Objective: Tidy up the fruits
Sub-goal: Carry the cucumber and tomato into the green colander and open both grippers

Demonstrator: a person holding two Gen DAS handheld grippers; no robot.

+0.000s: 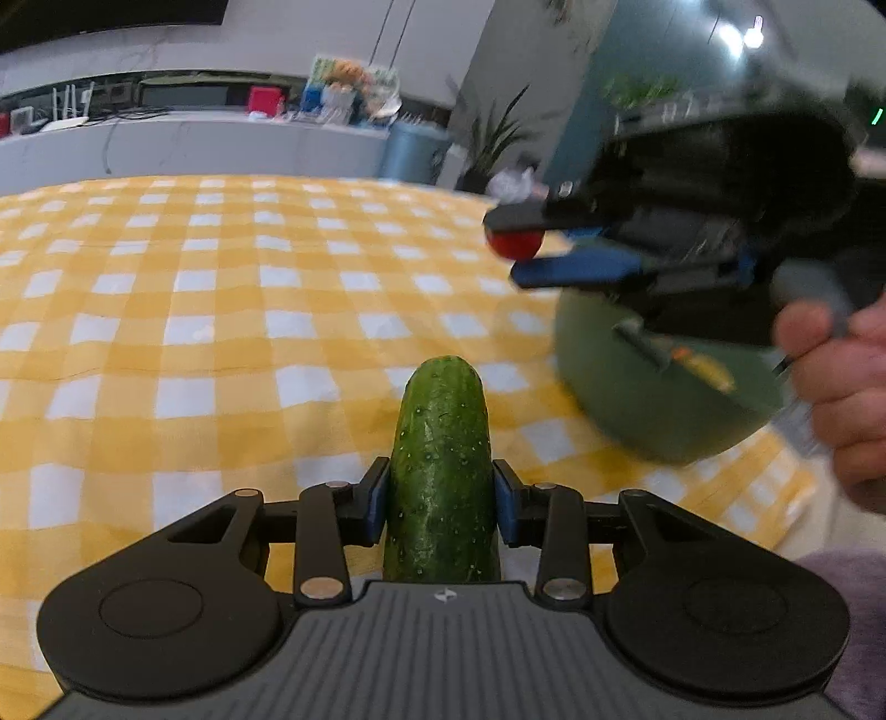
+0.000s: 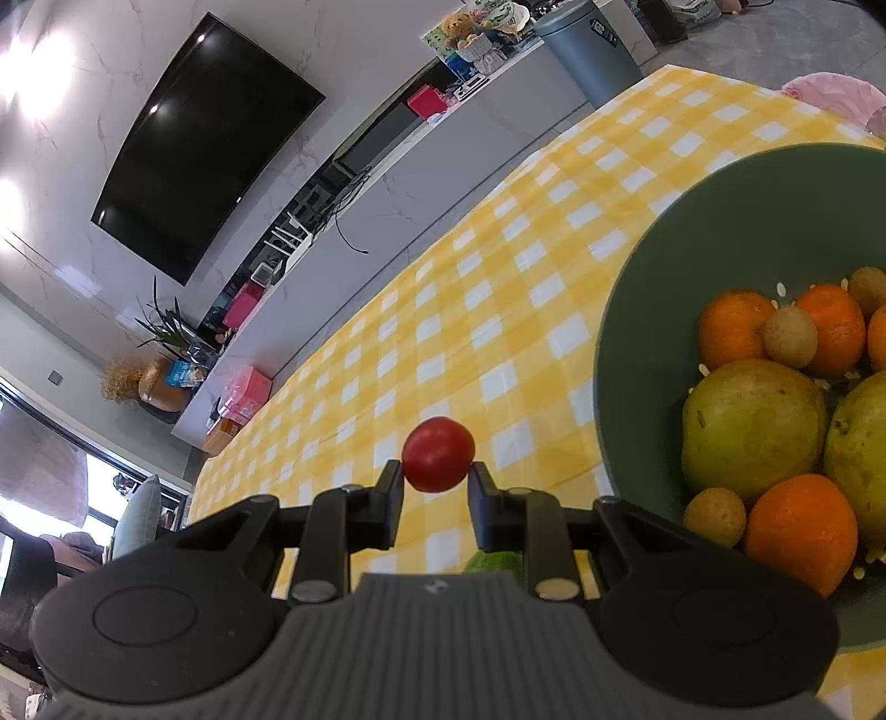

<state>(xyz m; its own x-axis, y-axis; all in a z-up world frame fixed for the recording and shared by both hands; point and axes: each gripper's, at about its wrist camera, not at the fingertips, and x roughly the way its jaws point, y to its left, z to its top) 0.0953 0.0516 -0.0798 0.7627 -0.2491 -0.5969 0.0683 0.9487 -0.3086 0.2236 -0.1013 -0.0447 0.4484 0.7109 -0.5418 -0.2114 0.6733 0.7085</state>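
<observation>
My left gripper (image 1: 440, 495) is shut on a green cucumber (image 1: 441, 471), held lengthwise above the yellow checked tablecloth (image 1: 221, 310). My right gripper (image 2: 436, 487) is shut on a small red tomato (image 2: 438, 454), held in the air left of the green bowl (image 2: 637, 310). In the left wrist view the right gripper (image 1: 526, 249) with the tomato (image 1: 512, 243) hangs above the bowl (image 1: 637, 399) at the right. The bowl holds oranges (image 2: 800, 531), yellow-green pears (image 2: 753, 429) and small brown fruits (image 2: 789, 337). The cucumber's tip (image 2: 493, 562) shows under the right gripper.
The table's far edge meets a long white counter (image 1: 194, 138) with boxes and clutter. A grey bin (image 2: 592, 50) stands beyond the table. A pink object (image 2: 830, 97) lies at the table's far corner. A black TV (image 2: 205, 144) hangs on the wall.
</observation>
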